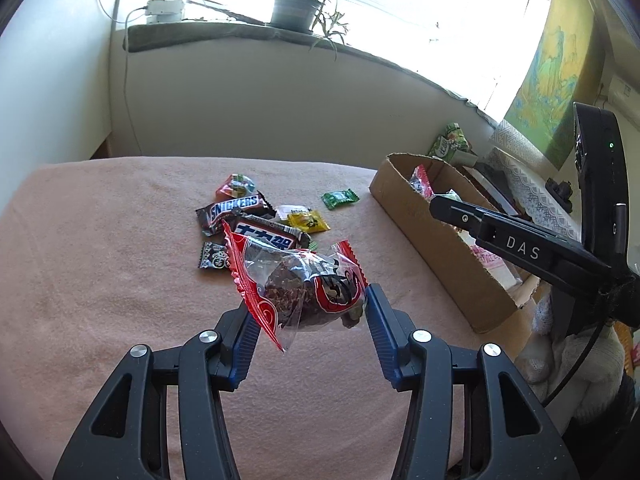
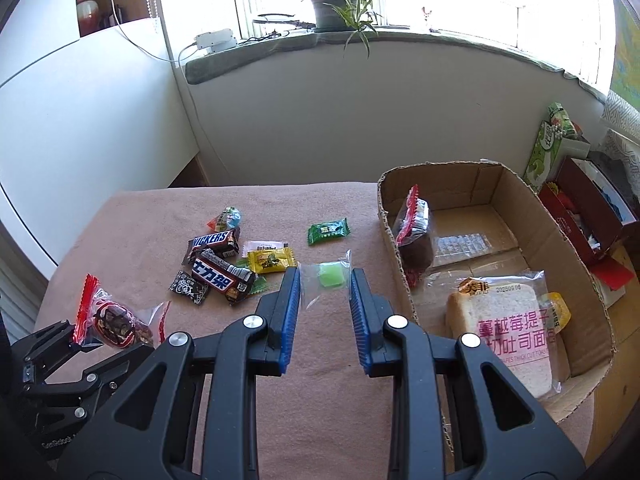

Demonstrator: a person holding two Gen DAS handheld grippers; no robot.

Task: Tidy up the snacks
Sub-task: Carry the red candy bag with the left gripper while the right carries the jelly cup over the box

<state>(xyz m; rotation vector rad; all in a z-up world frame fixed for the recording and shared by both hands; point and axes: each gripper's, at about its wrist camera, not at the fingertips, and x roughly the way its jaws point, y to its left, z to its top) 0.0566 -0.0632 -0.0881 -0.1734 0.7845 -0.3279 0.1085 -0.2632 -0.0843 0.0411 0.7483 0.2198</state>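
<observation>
Snacks lay in a loose heap on the pink towel-like cloth point(image 2: 160, 216) ahead of both our claws, among them a brown Snickers bar point(image 2: 214, 242), a dark bar with white characters point(image 2: 222, 280), a yellow sachet point(image 2: 269, 261) and a green wrapped candy point(image 2: 327, 231). Our left gripper point(image 1: 306, 306) was clamped on a clear packet with red crimped edges and a dark brown cake inside point(image 1: 298, 286), its blue pads pressing the wrapper from either side, with the packet raised off the cloth. Our right gripper point(image 2: 325, 280) pinched a small clear wrapper holding a pale green square sweet point(image 2: 329, 280) between its blue-ribbed fingers, the wrapper's edges caught at the tips. To the right of that claw stood an open brown cardboard box point(image 2: 516, 196), and in it we saw a second red-edged cake packet point(image 2: 414, 232) leaning on the near-left wall and a bagged slice of white bread with pink lettering point(image 2: 508, 320) lying nearer us. Beyond the heap, a potted plant point(image 2: 340, 4) stood on the windowsill.
</observation>
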